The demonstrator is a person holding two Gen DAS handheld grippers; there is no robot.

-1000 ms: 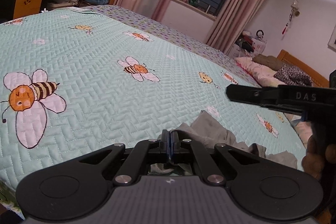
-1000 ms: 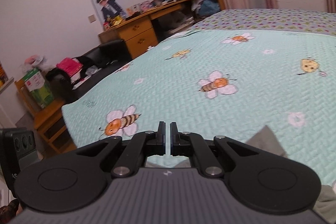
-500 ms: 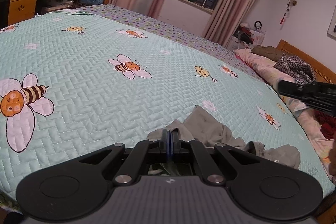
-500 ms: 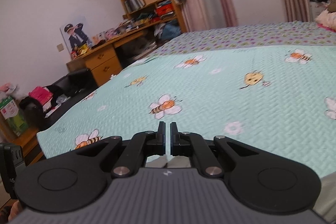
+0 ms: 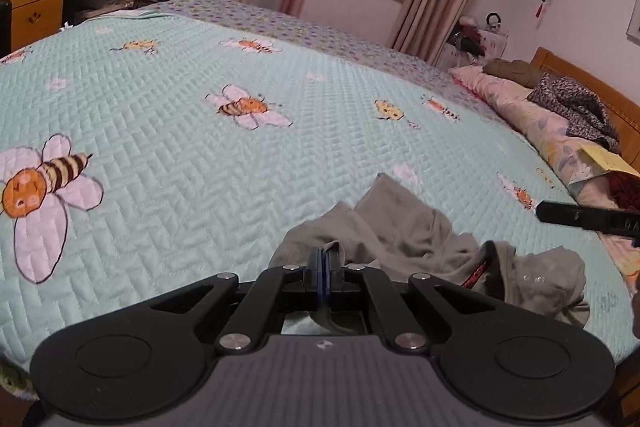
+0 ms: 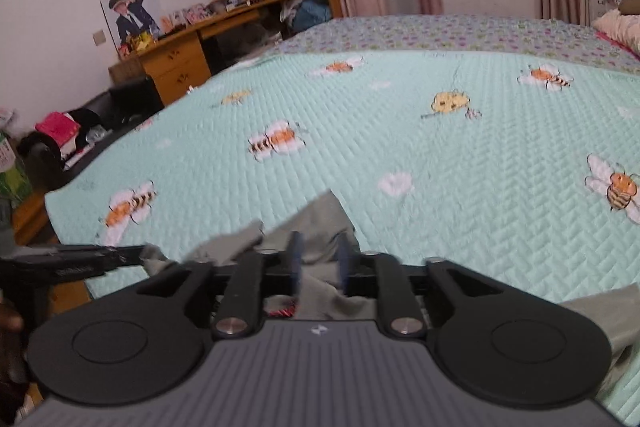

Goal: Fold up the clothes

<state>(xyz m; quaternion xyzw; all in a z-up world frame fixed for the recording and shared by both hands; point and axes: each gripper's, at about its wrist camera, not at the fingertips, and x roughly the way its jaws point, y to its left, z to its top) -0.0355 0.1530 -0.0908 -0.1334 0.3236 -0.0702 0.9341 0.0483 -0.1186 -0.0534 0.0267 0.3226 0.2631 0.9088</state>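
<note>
A crumpled grey garment (image 5: 404,231) lies near the front edge of the bed, with a red-trimmed band showing in its folds. My left gripper (image 5: 323,261) is shut, and a fold of the garment's edge is pinched at its tips. In the right wrist view the same garment (image 6: 320,219) lies under and between my right gripper's (image 6: 320,259) blurred fingers; its jaws are opening and the pads do not press on the cloth. The right gripper's finger (image 5: 588,217) shows at the right edge of the left wrist view. The left gripper's finger (image 6: 72,265) shows at the right wrist view's left.
A mint quilt (image 5: 200,147) with bee prints covers the bed. Pillows and piled clothes (image 5: 568,107) lie by the wooden headboard on the right. A wooden desk (image 6: 176,63) and cluttered shelves stand beyond the bed's far left. The bed's front edge is just below both grippers.
The right gripper's jaws have gone from nearly shut to apart, and it has come down over the grey garment. The left gripper stays shut, and more of the garment now shows in front of it.
</note>
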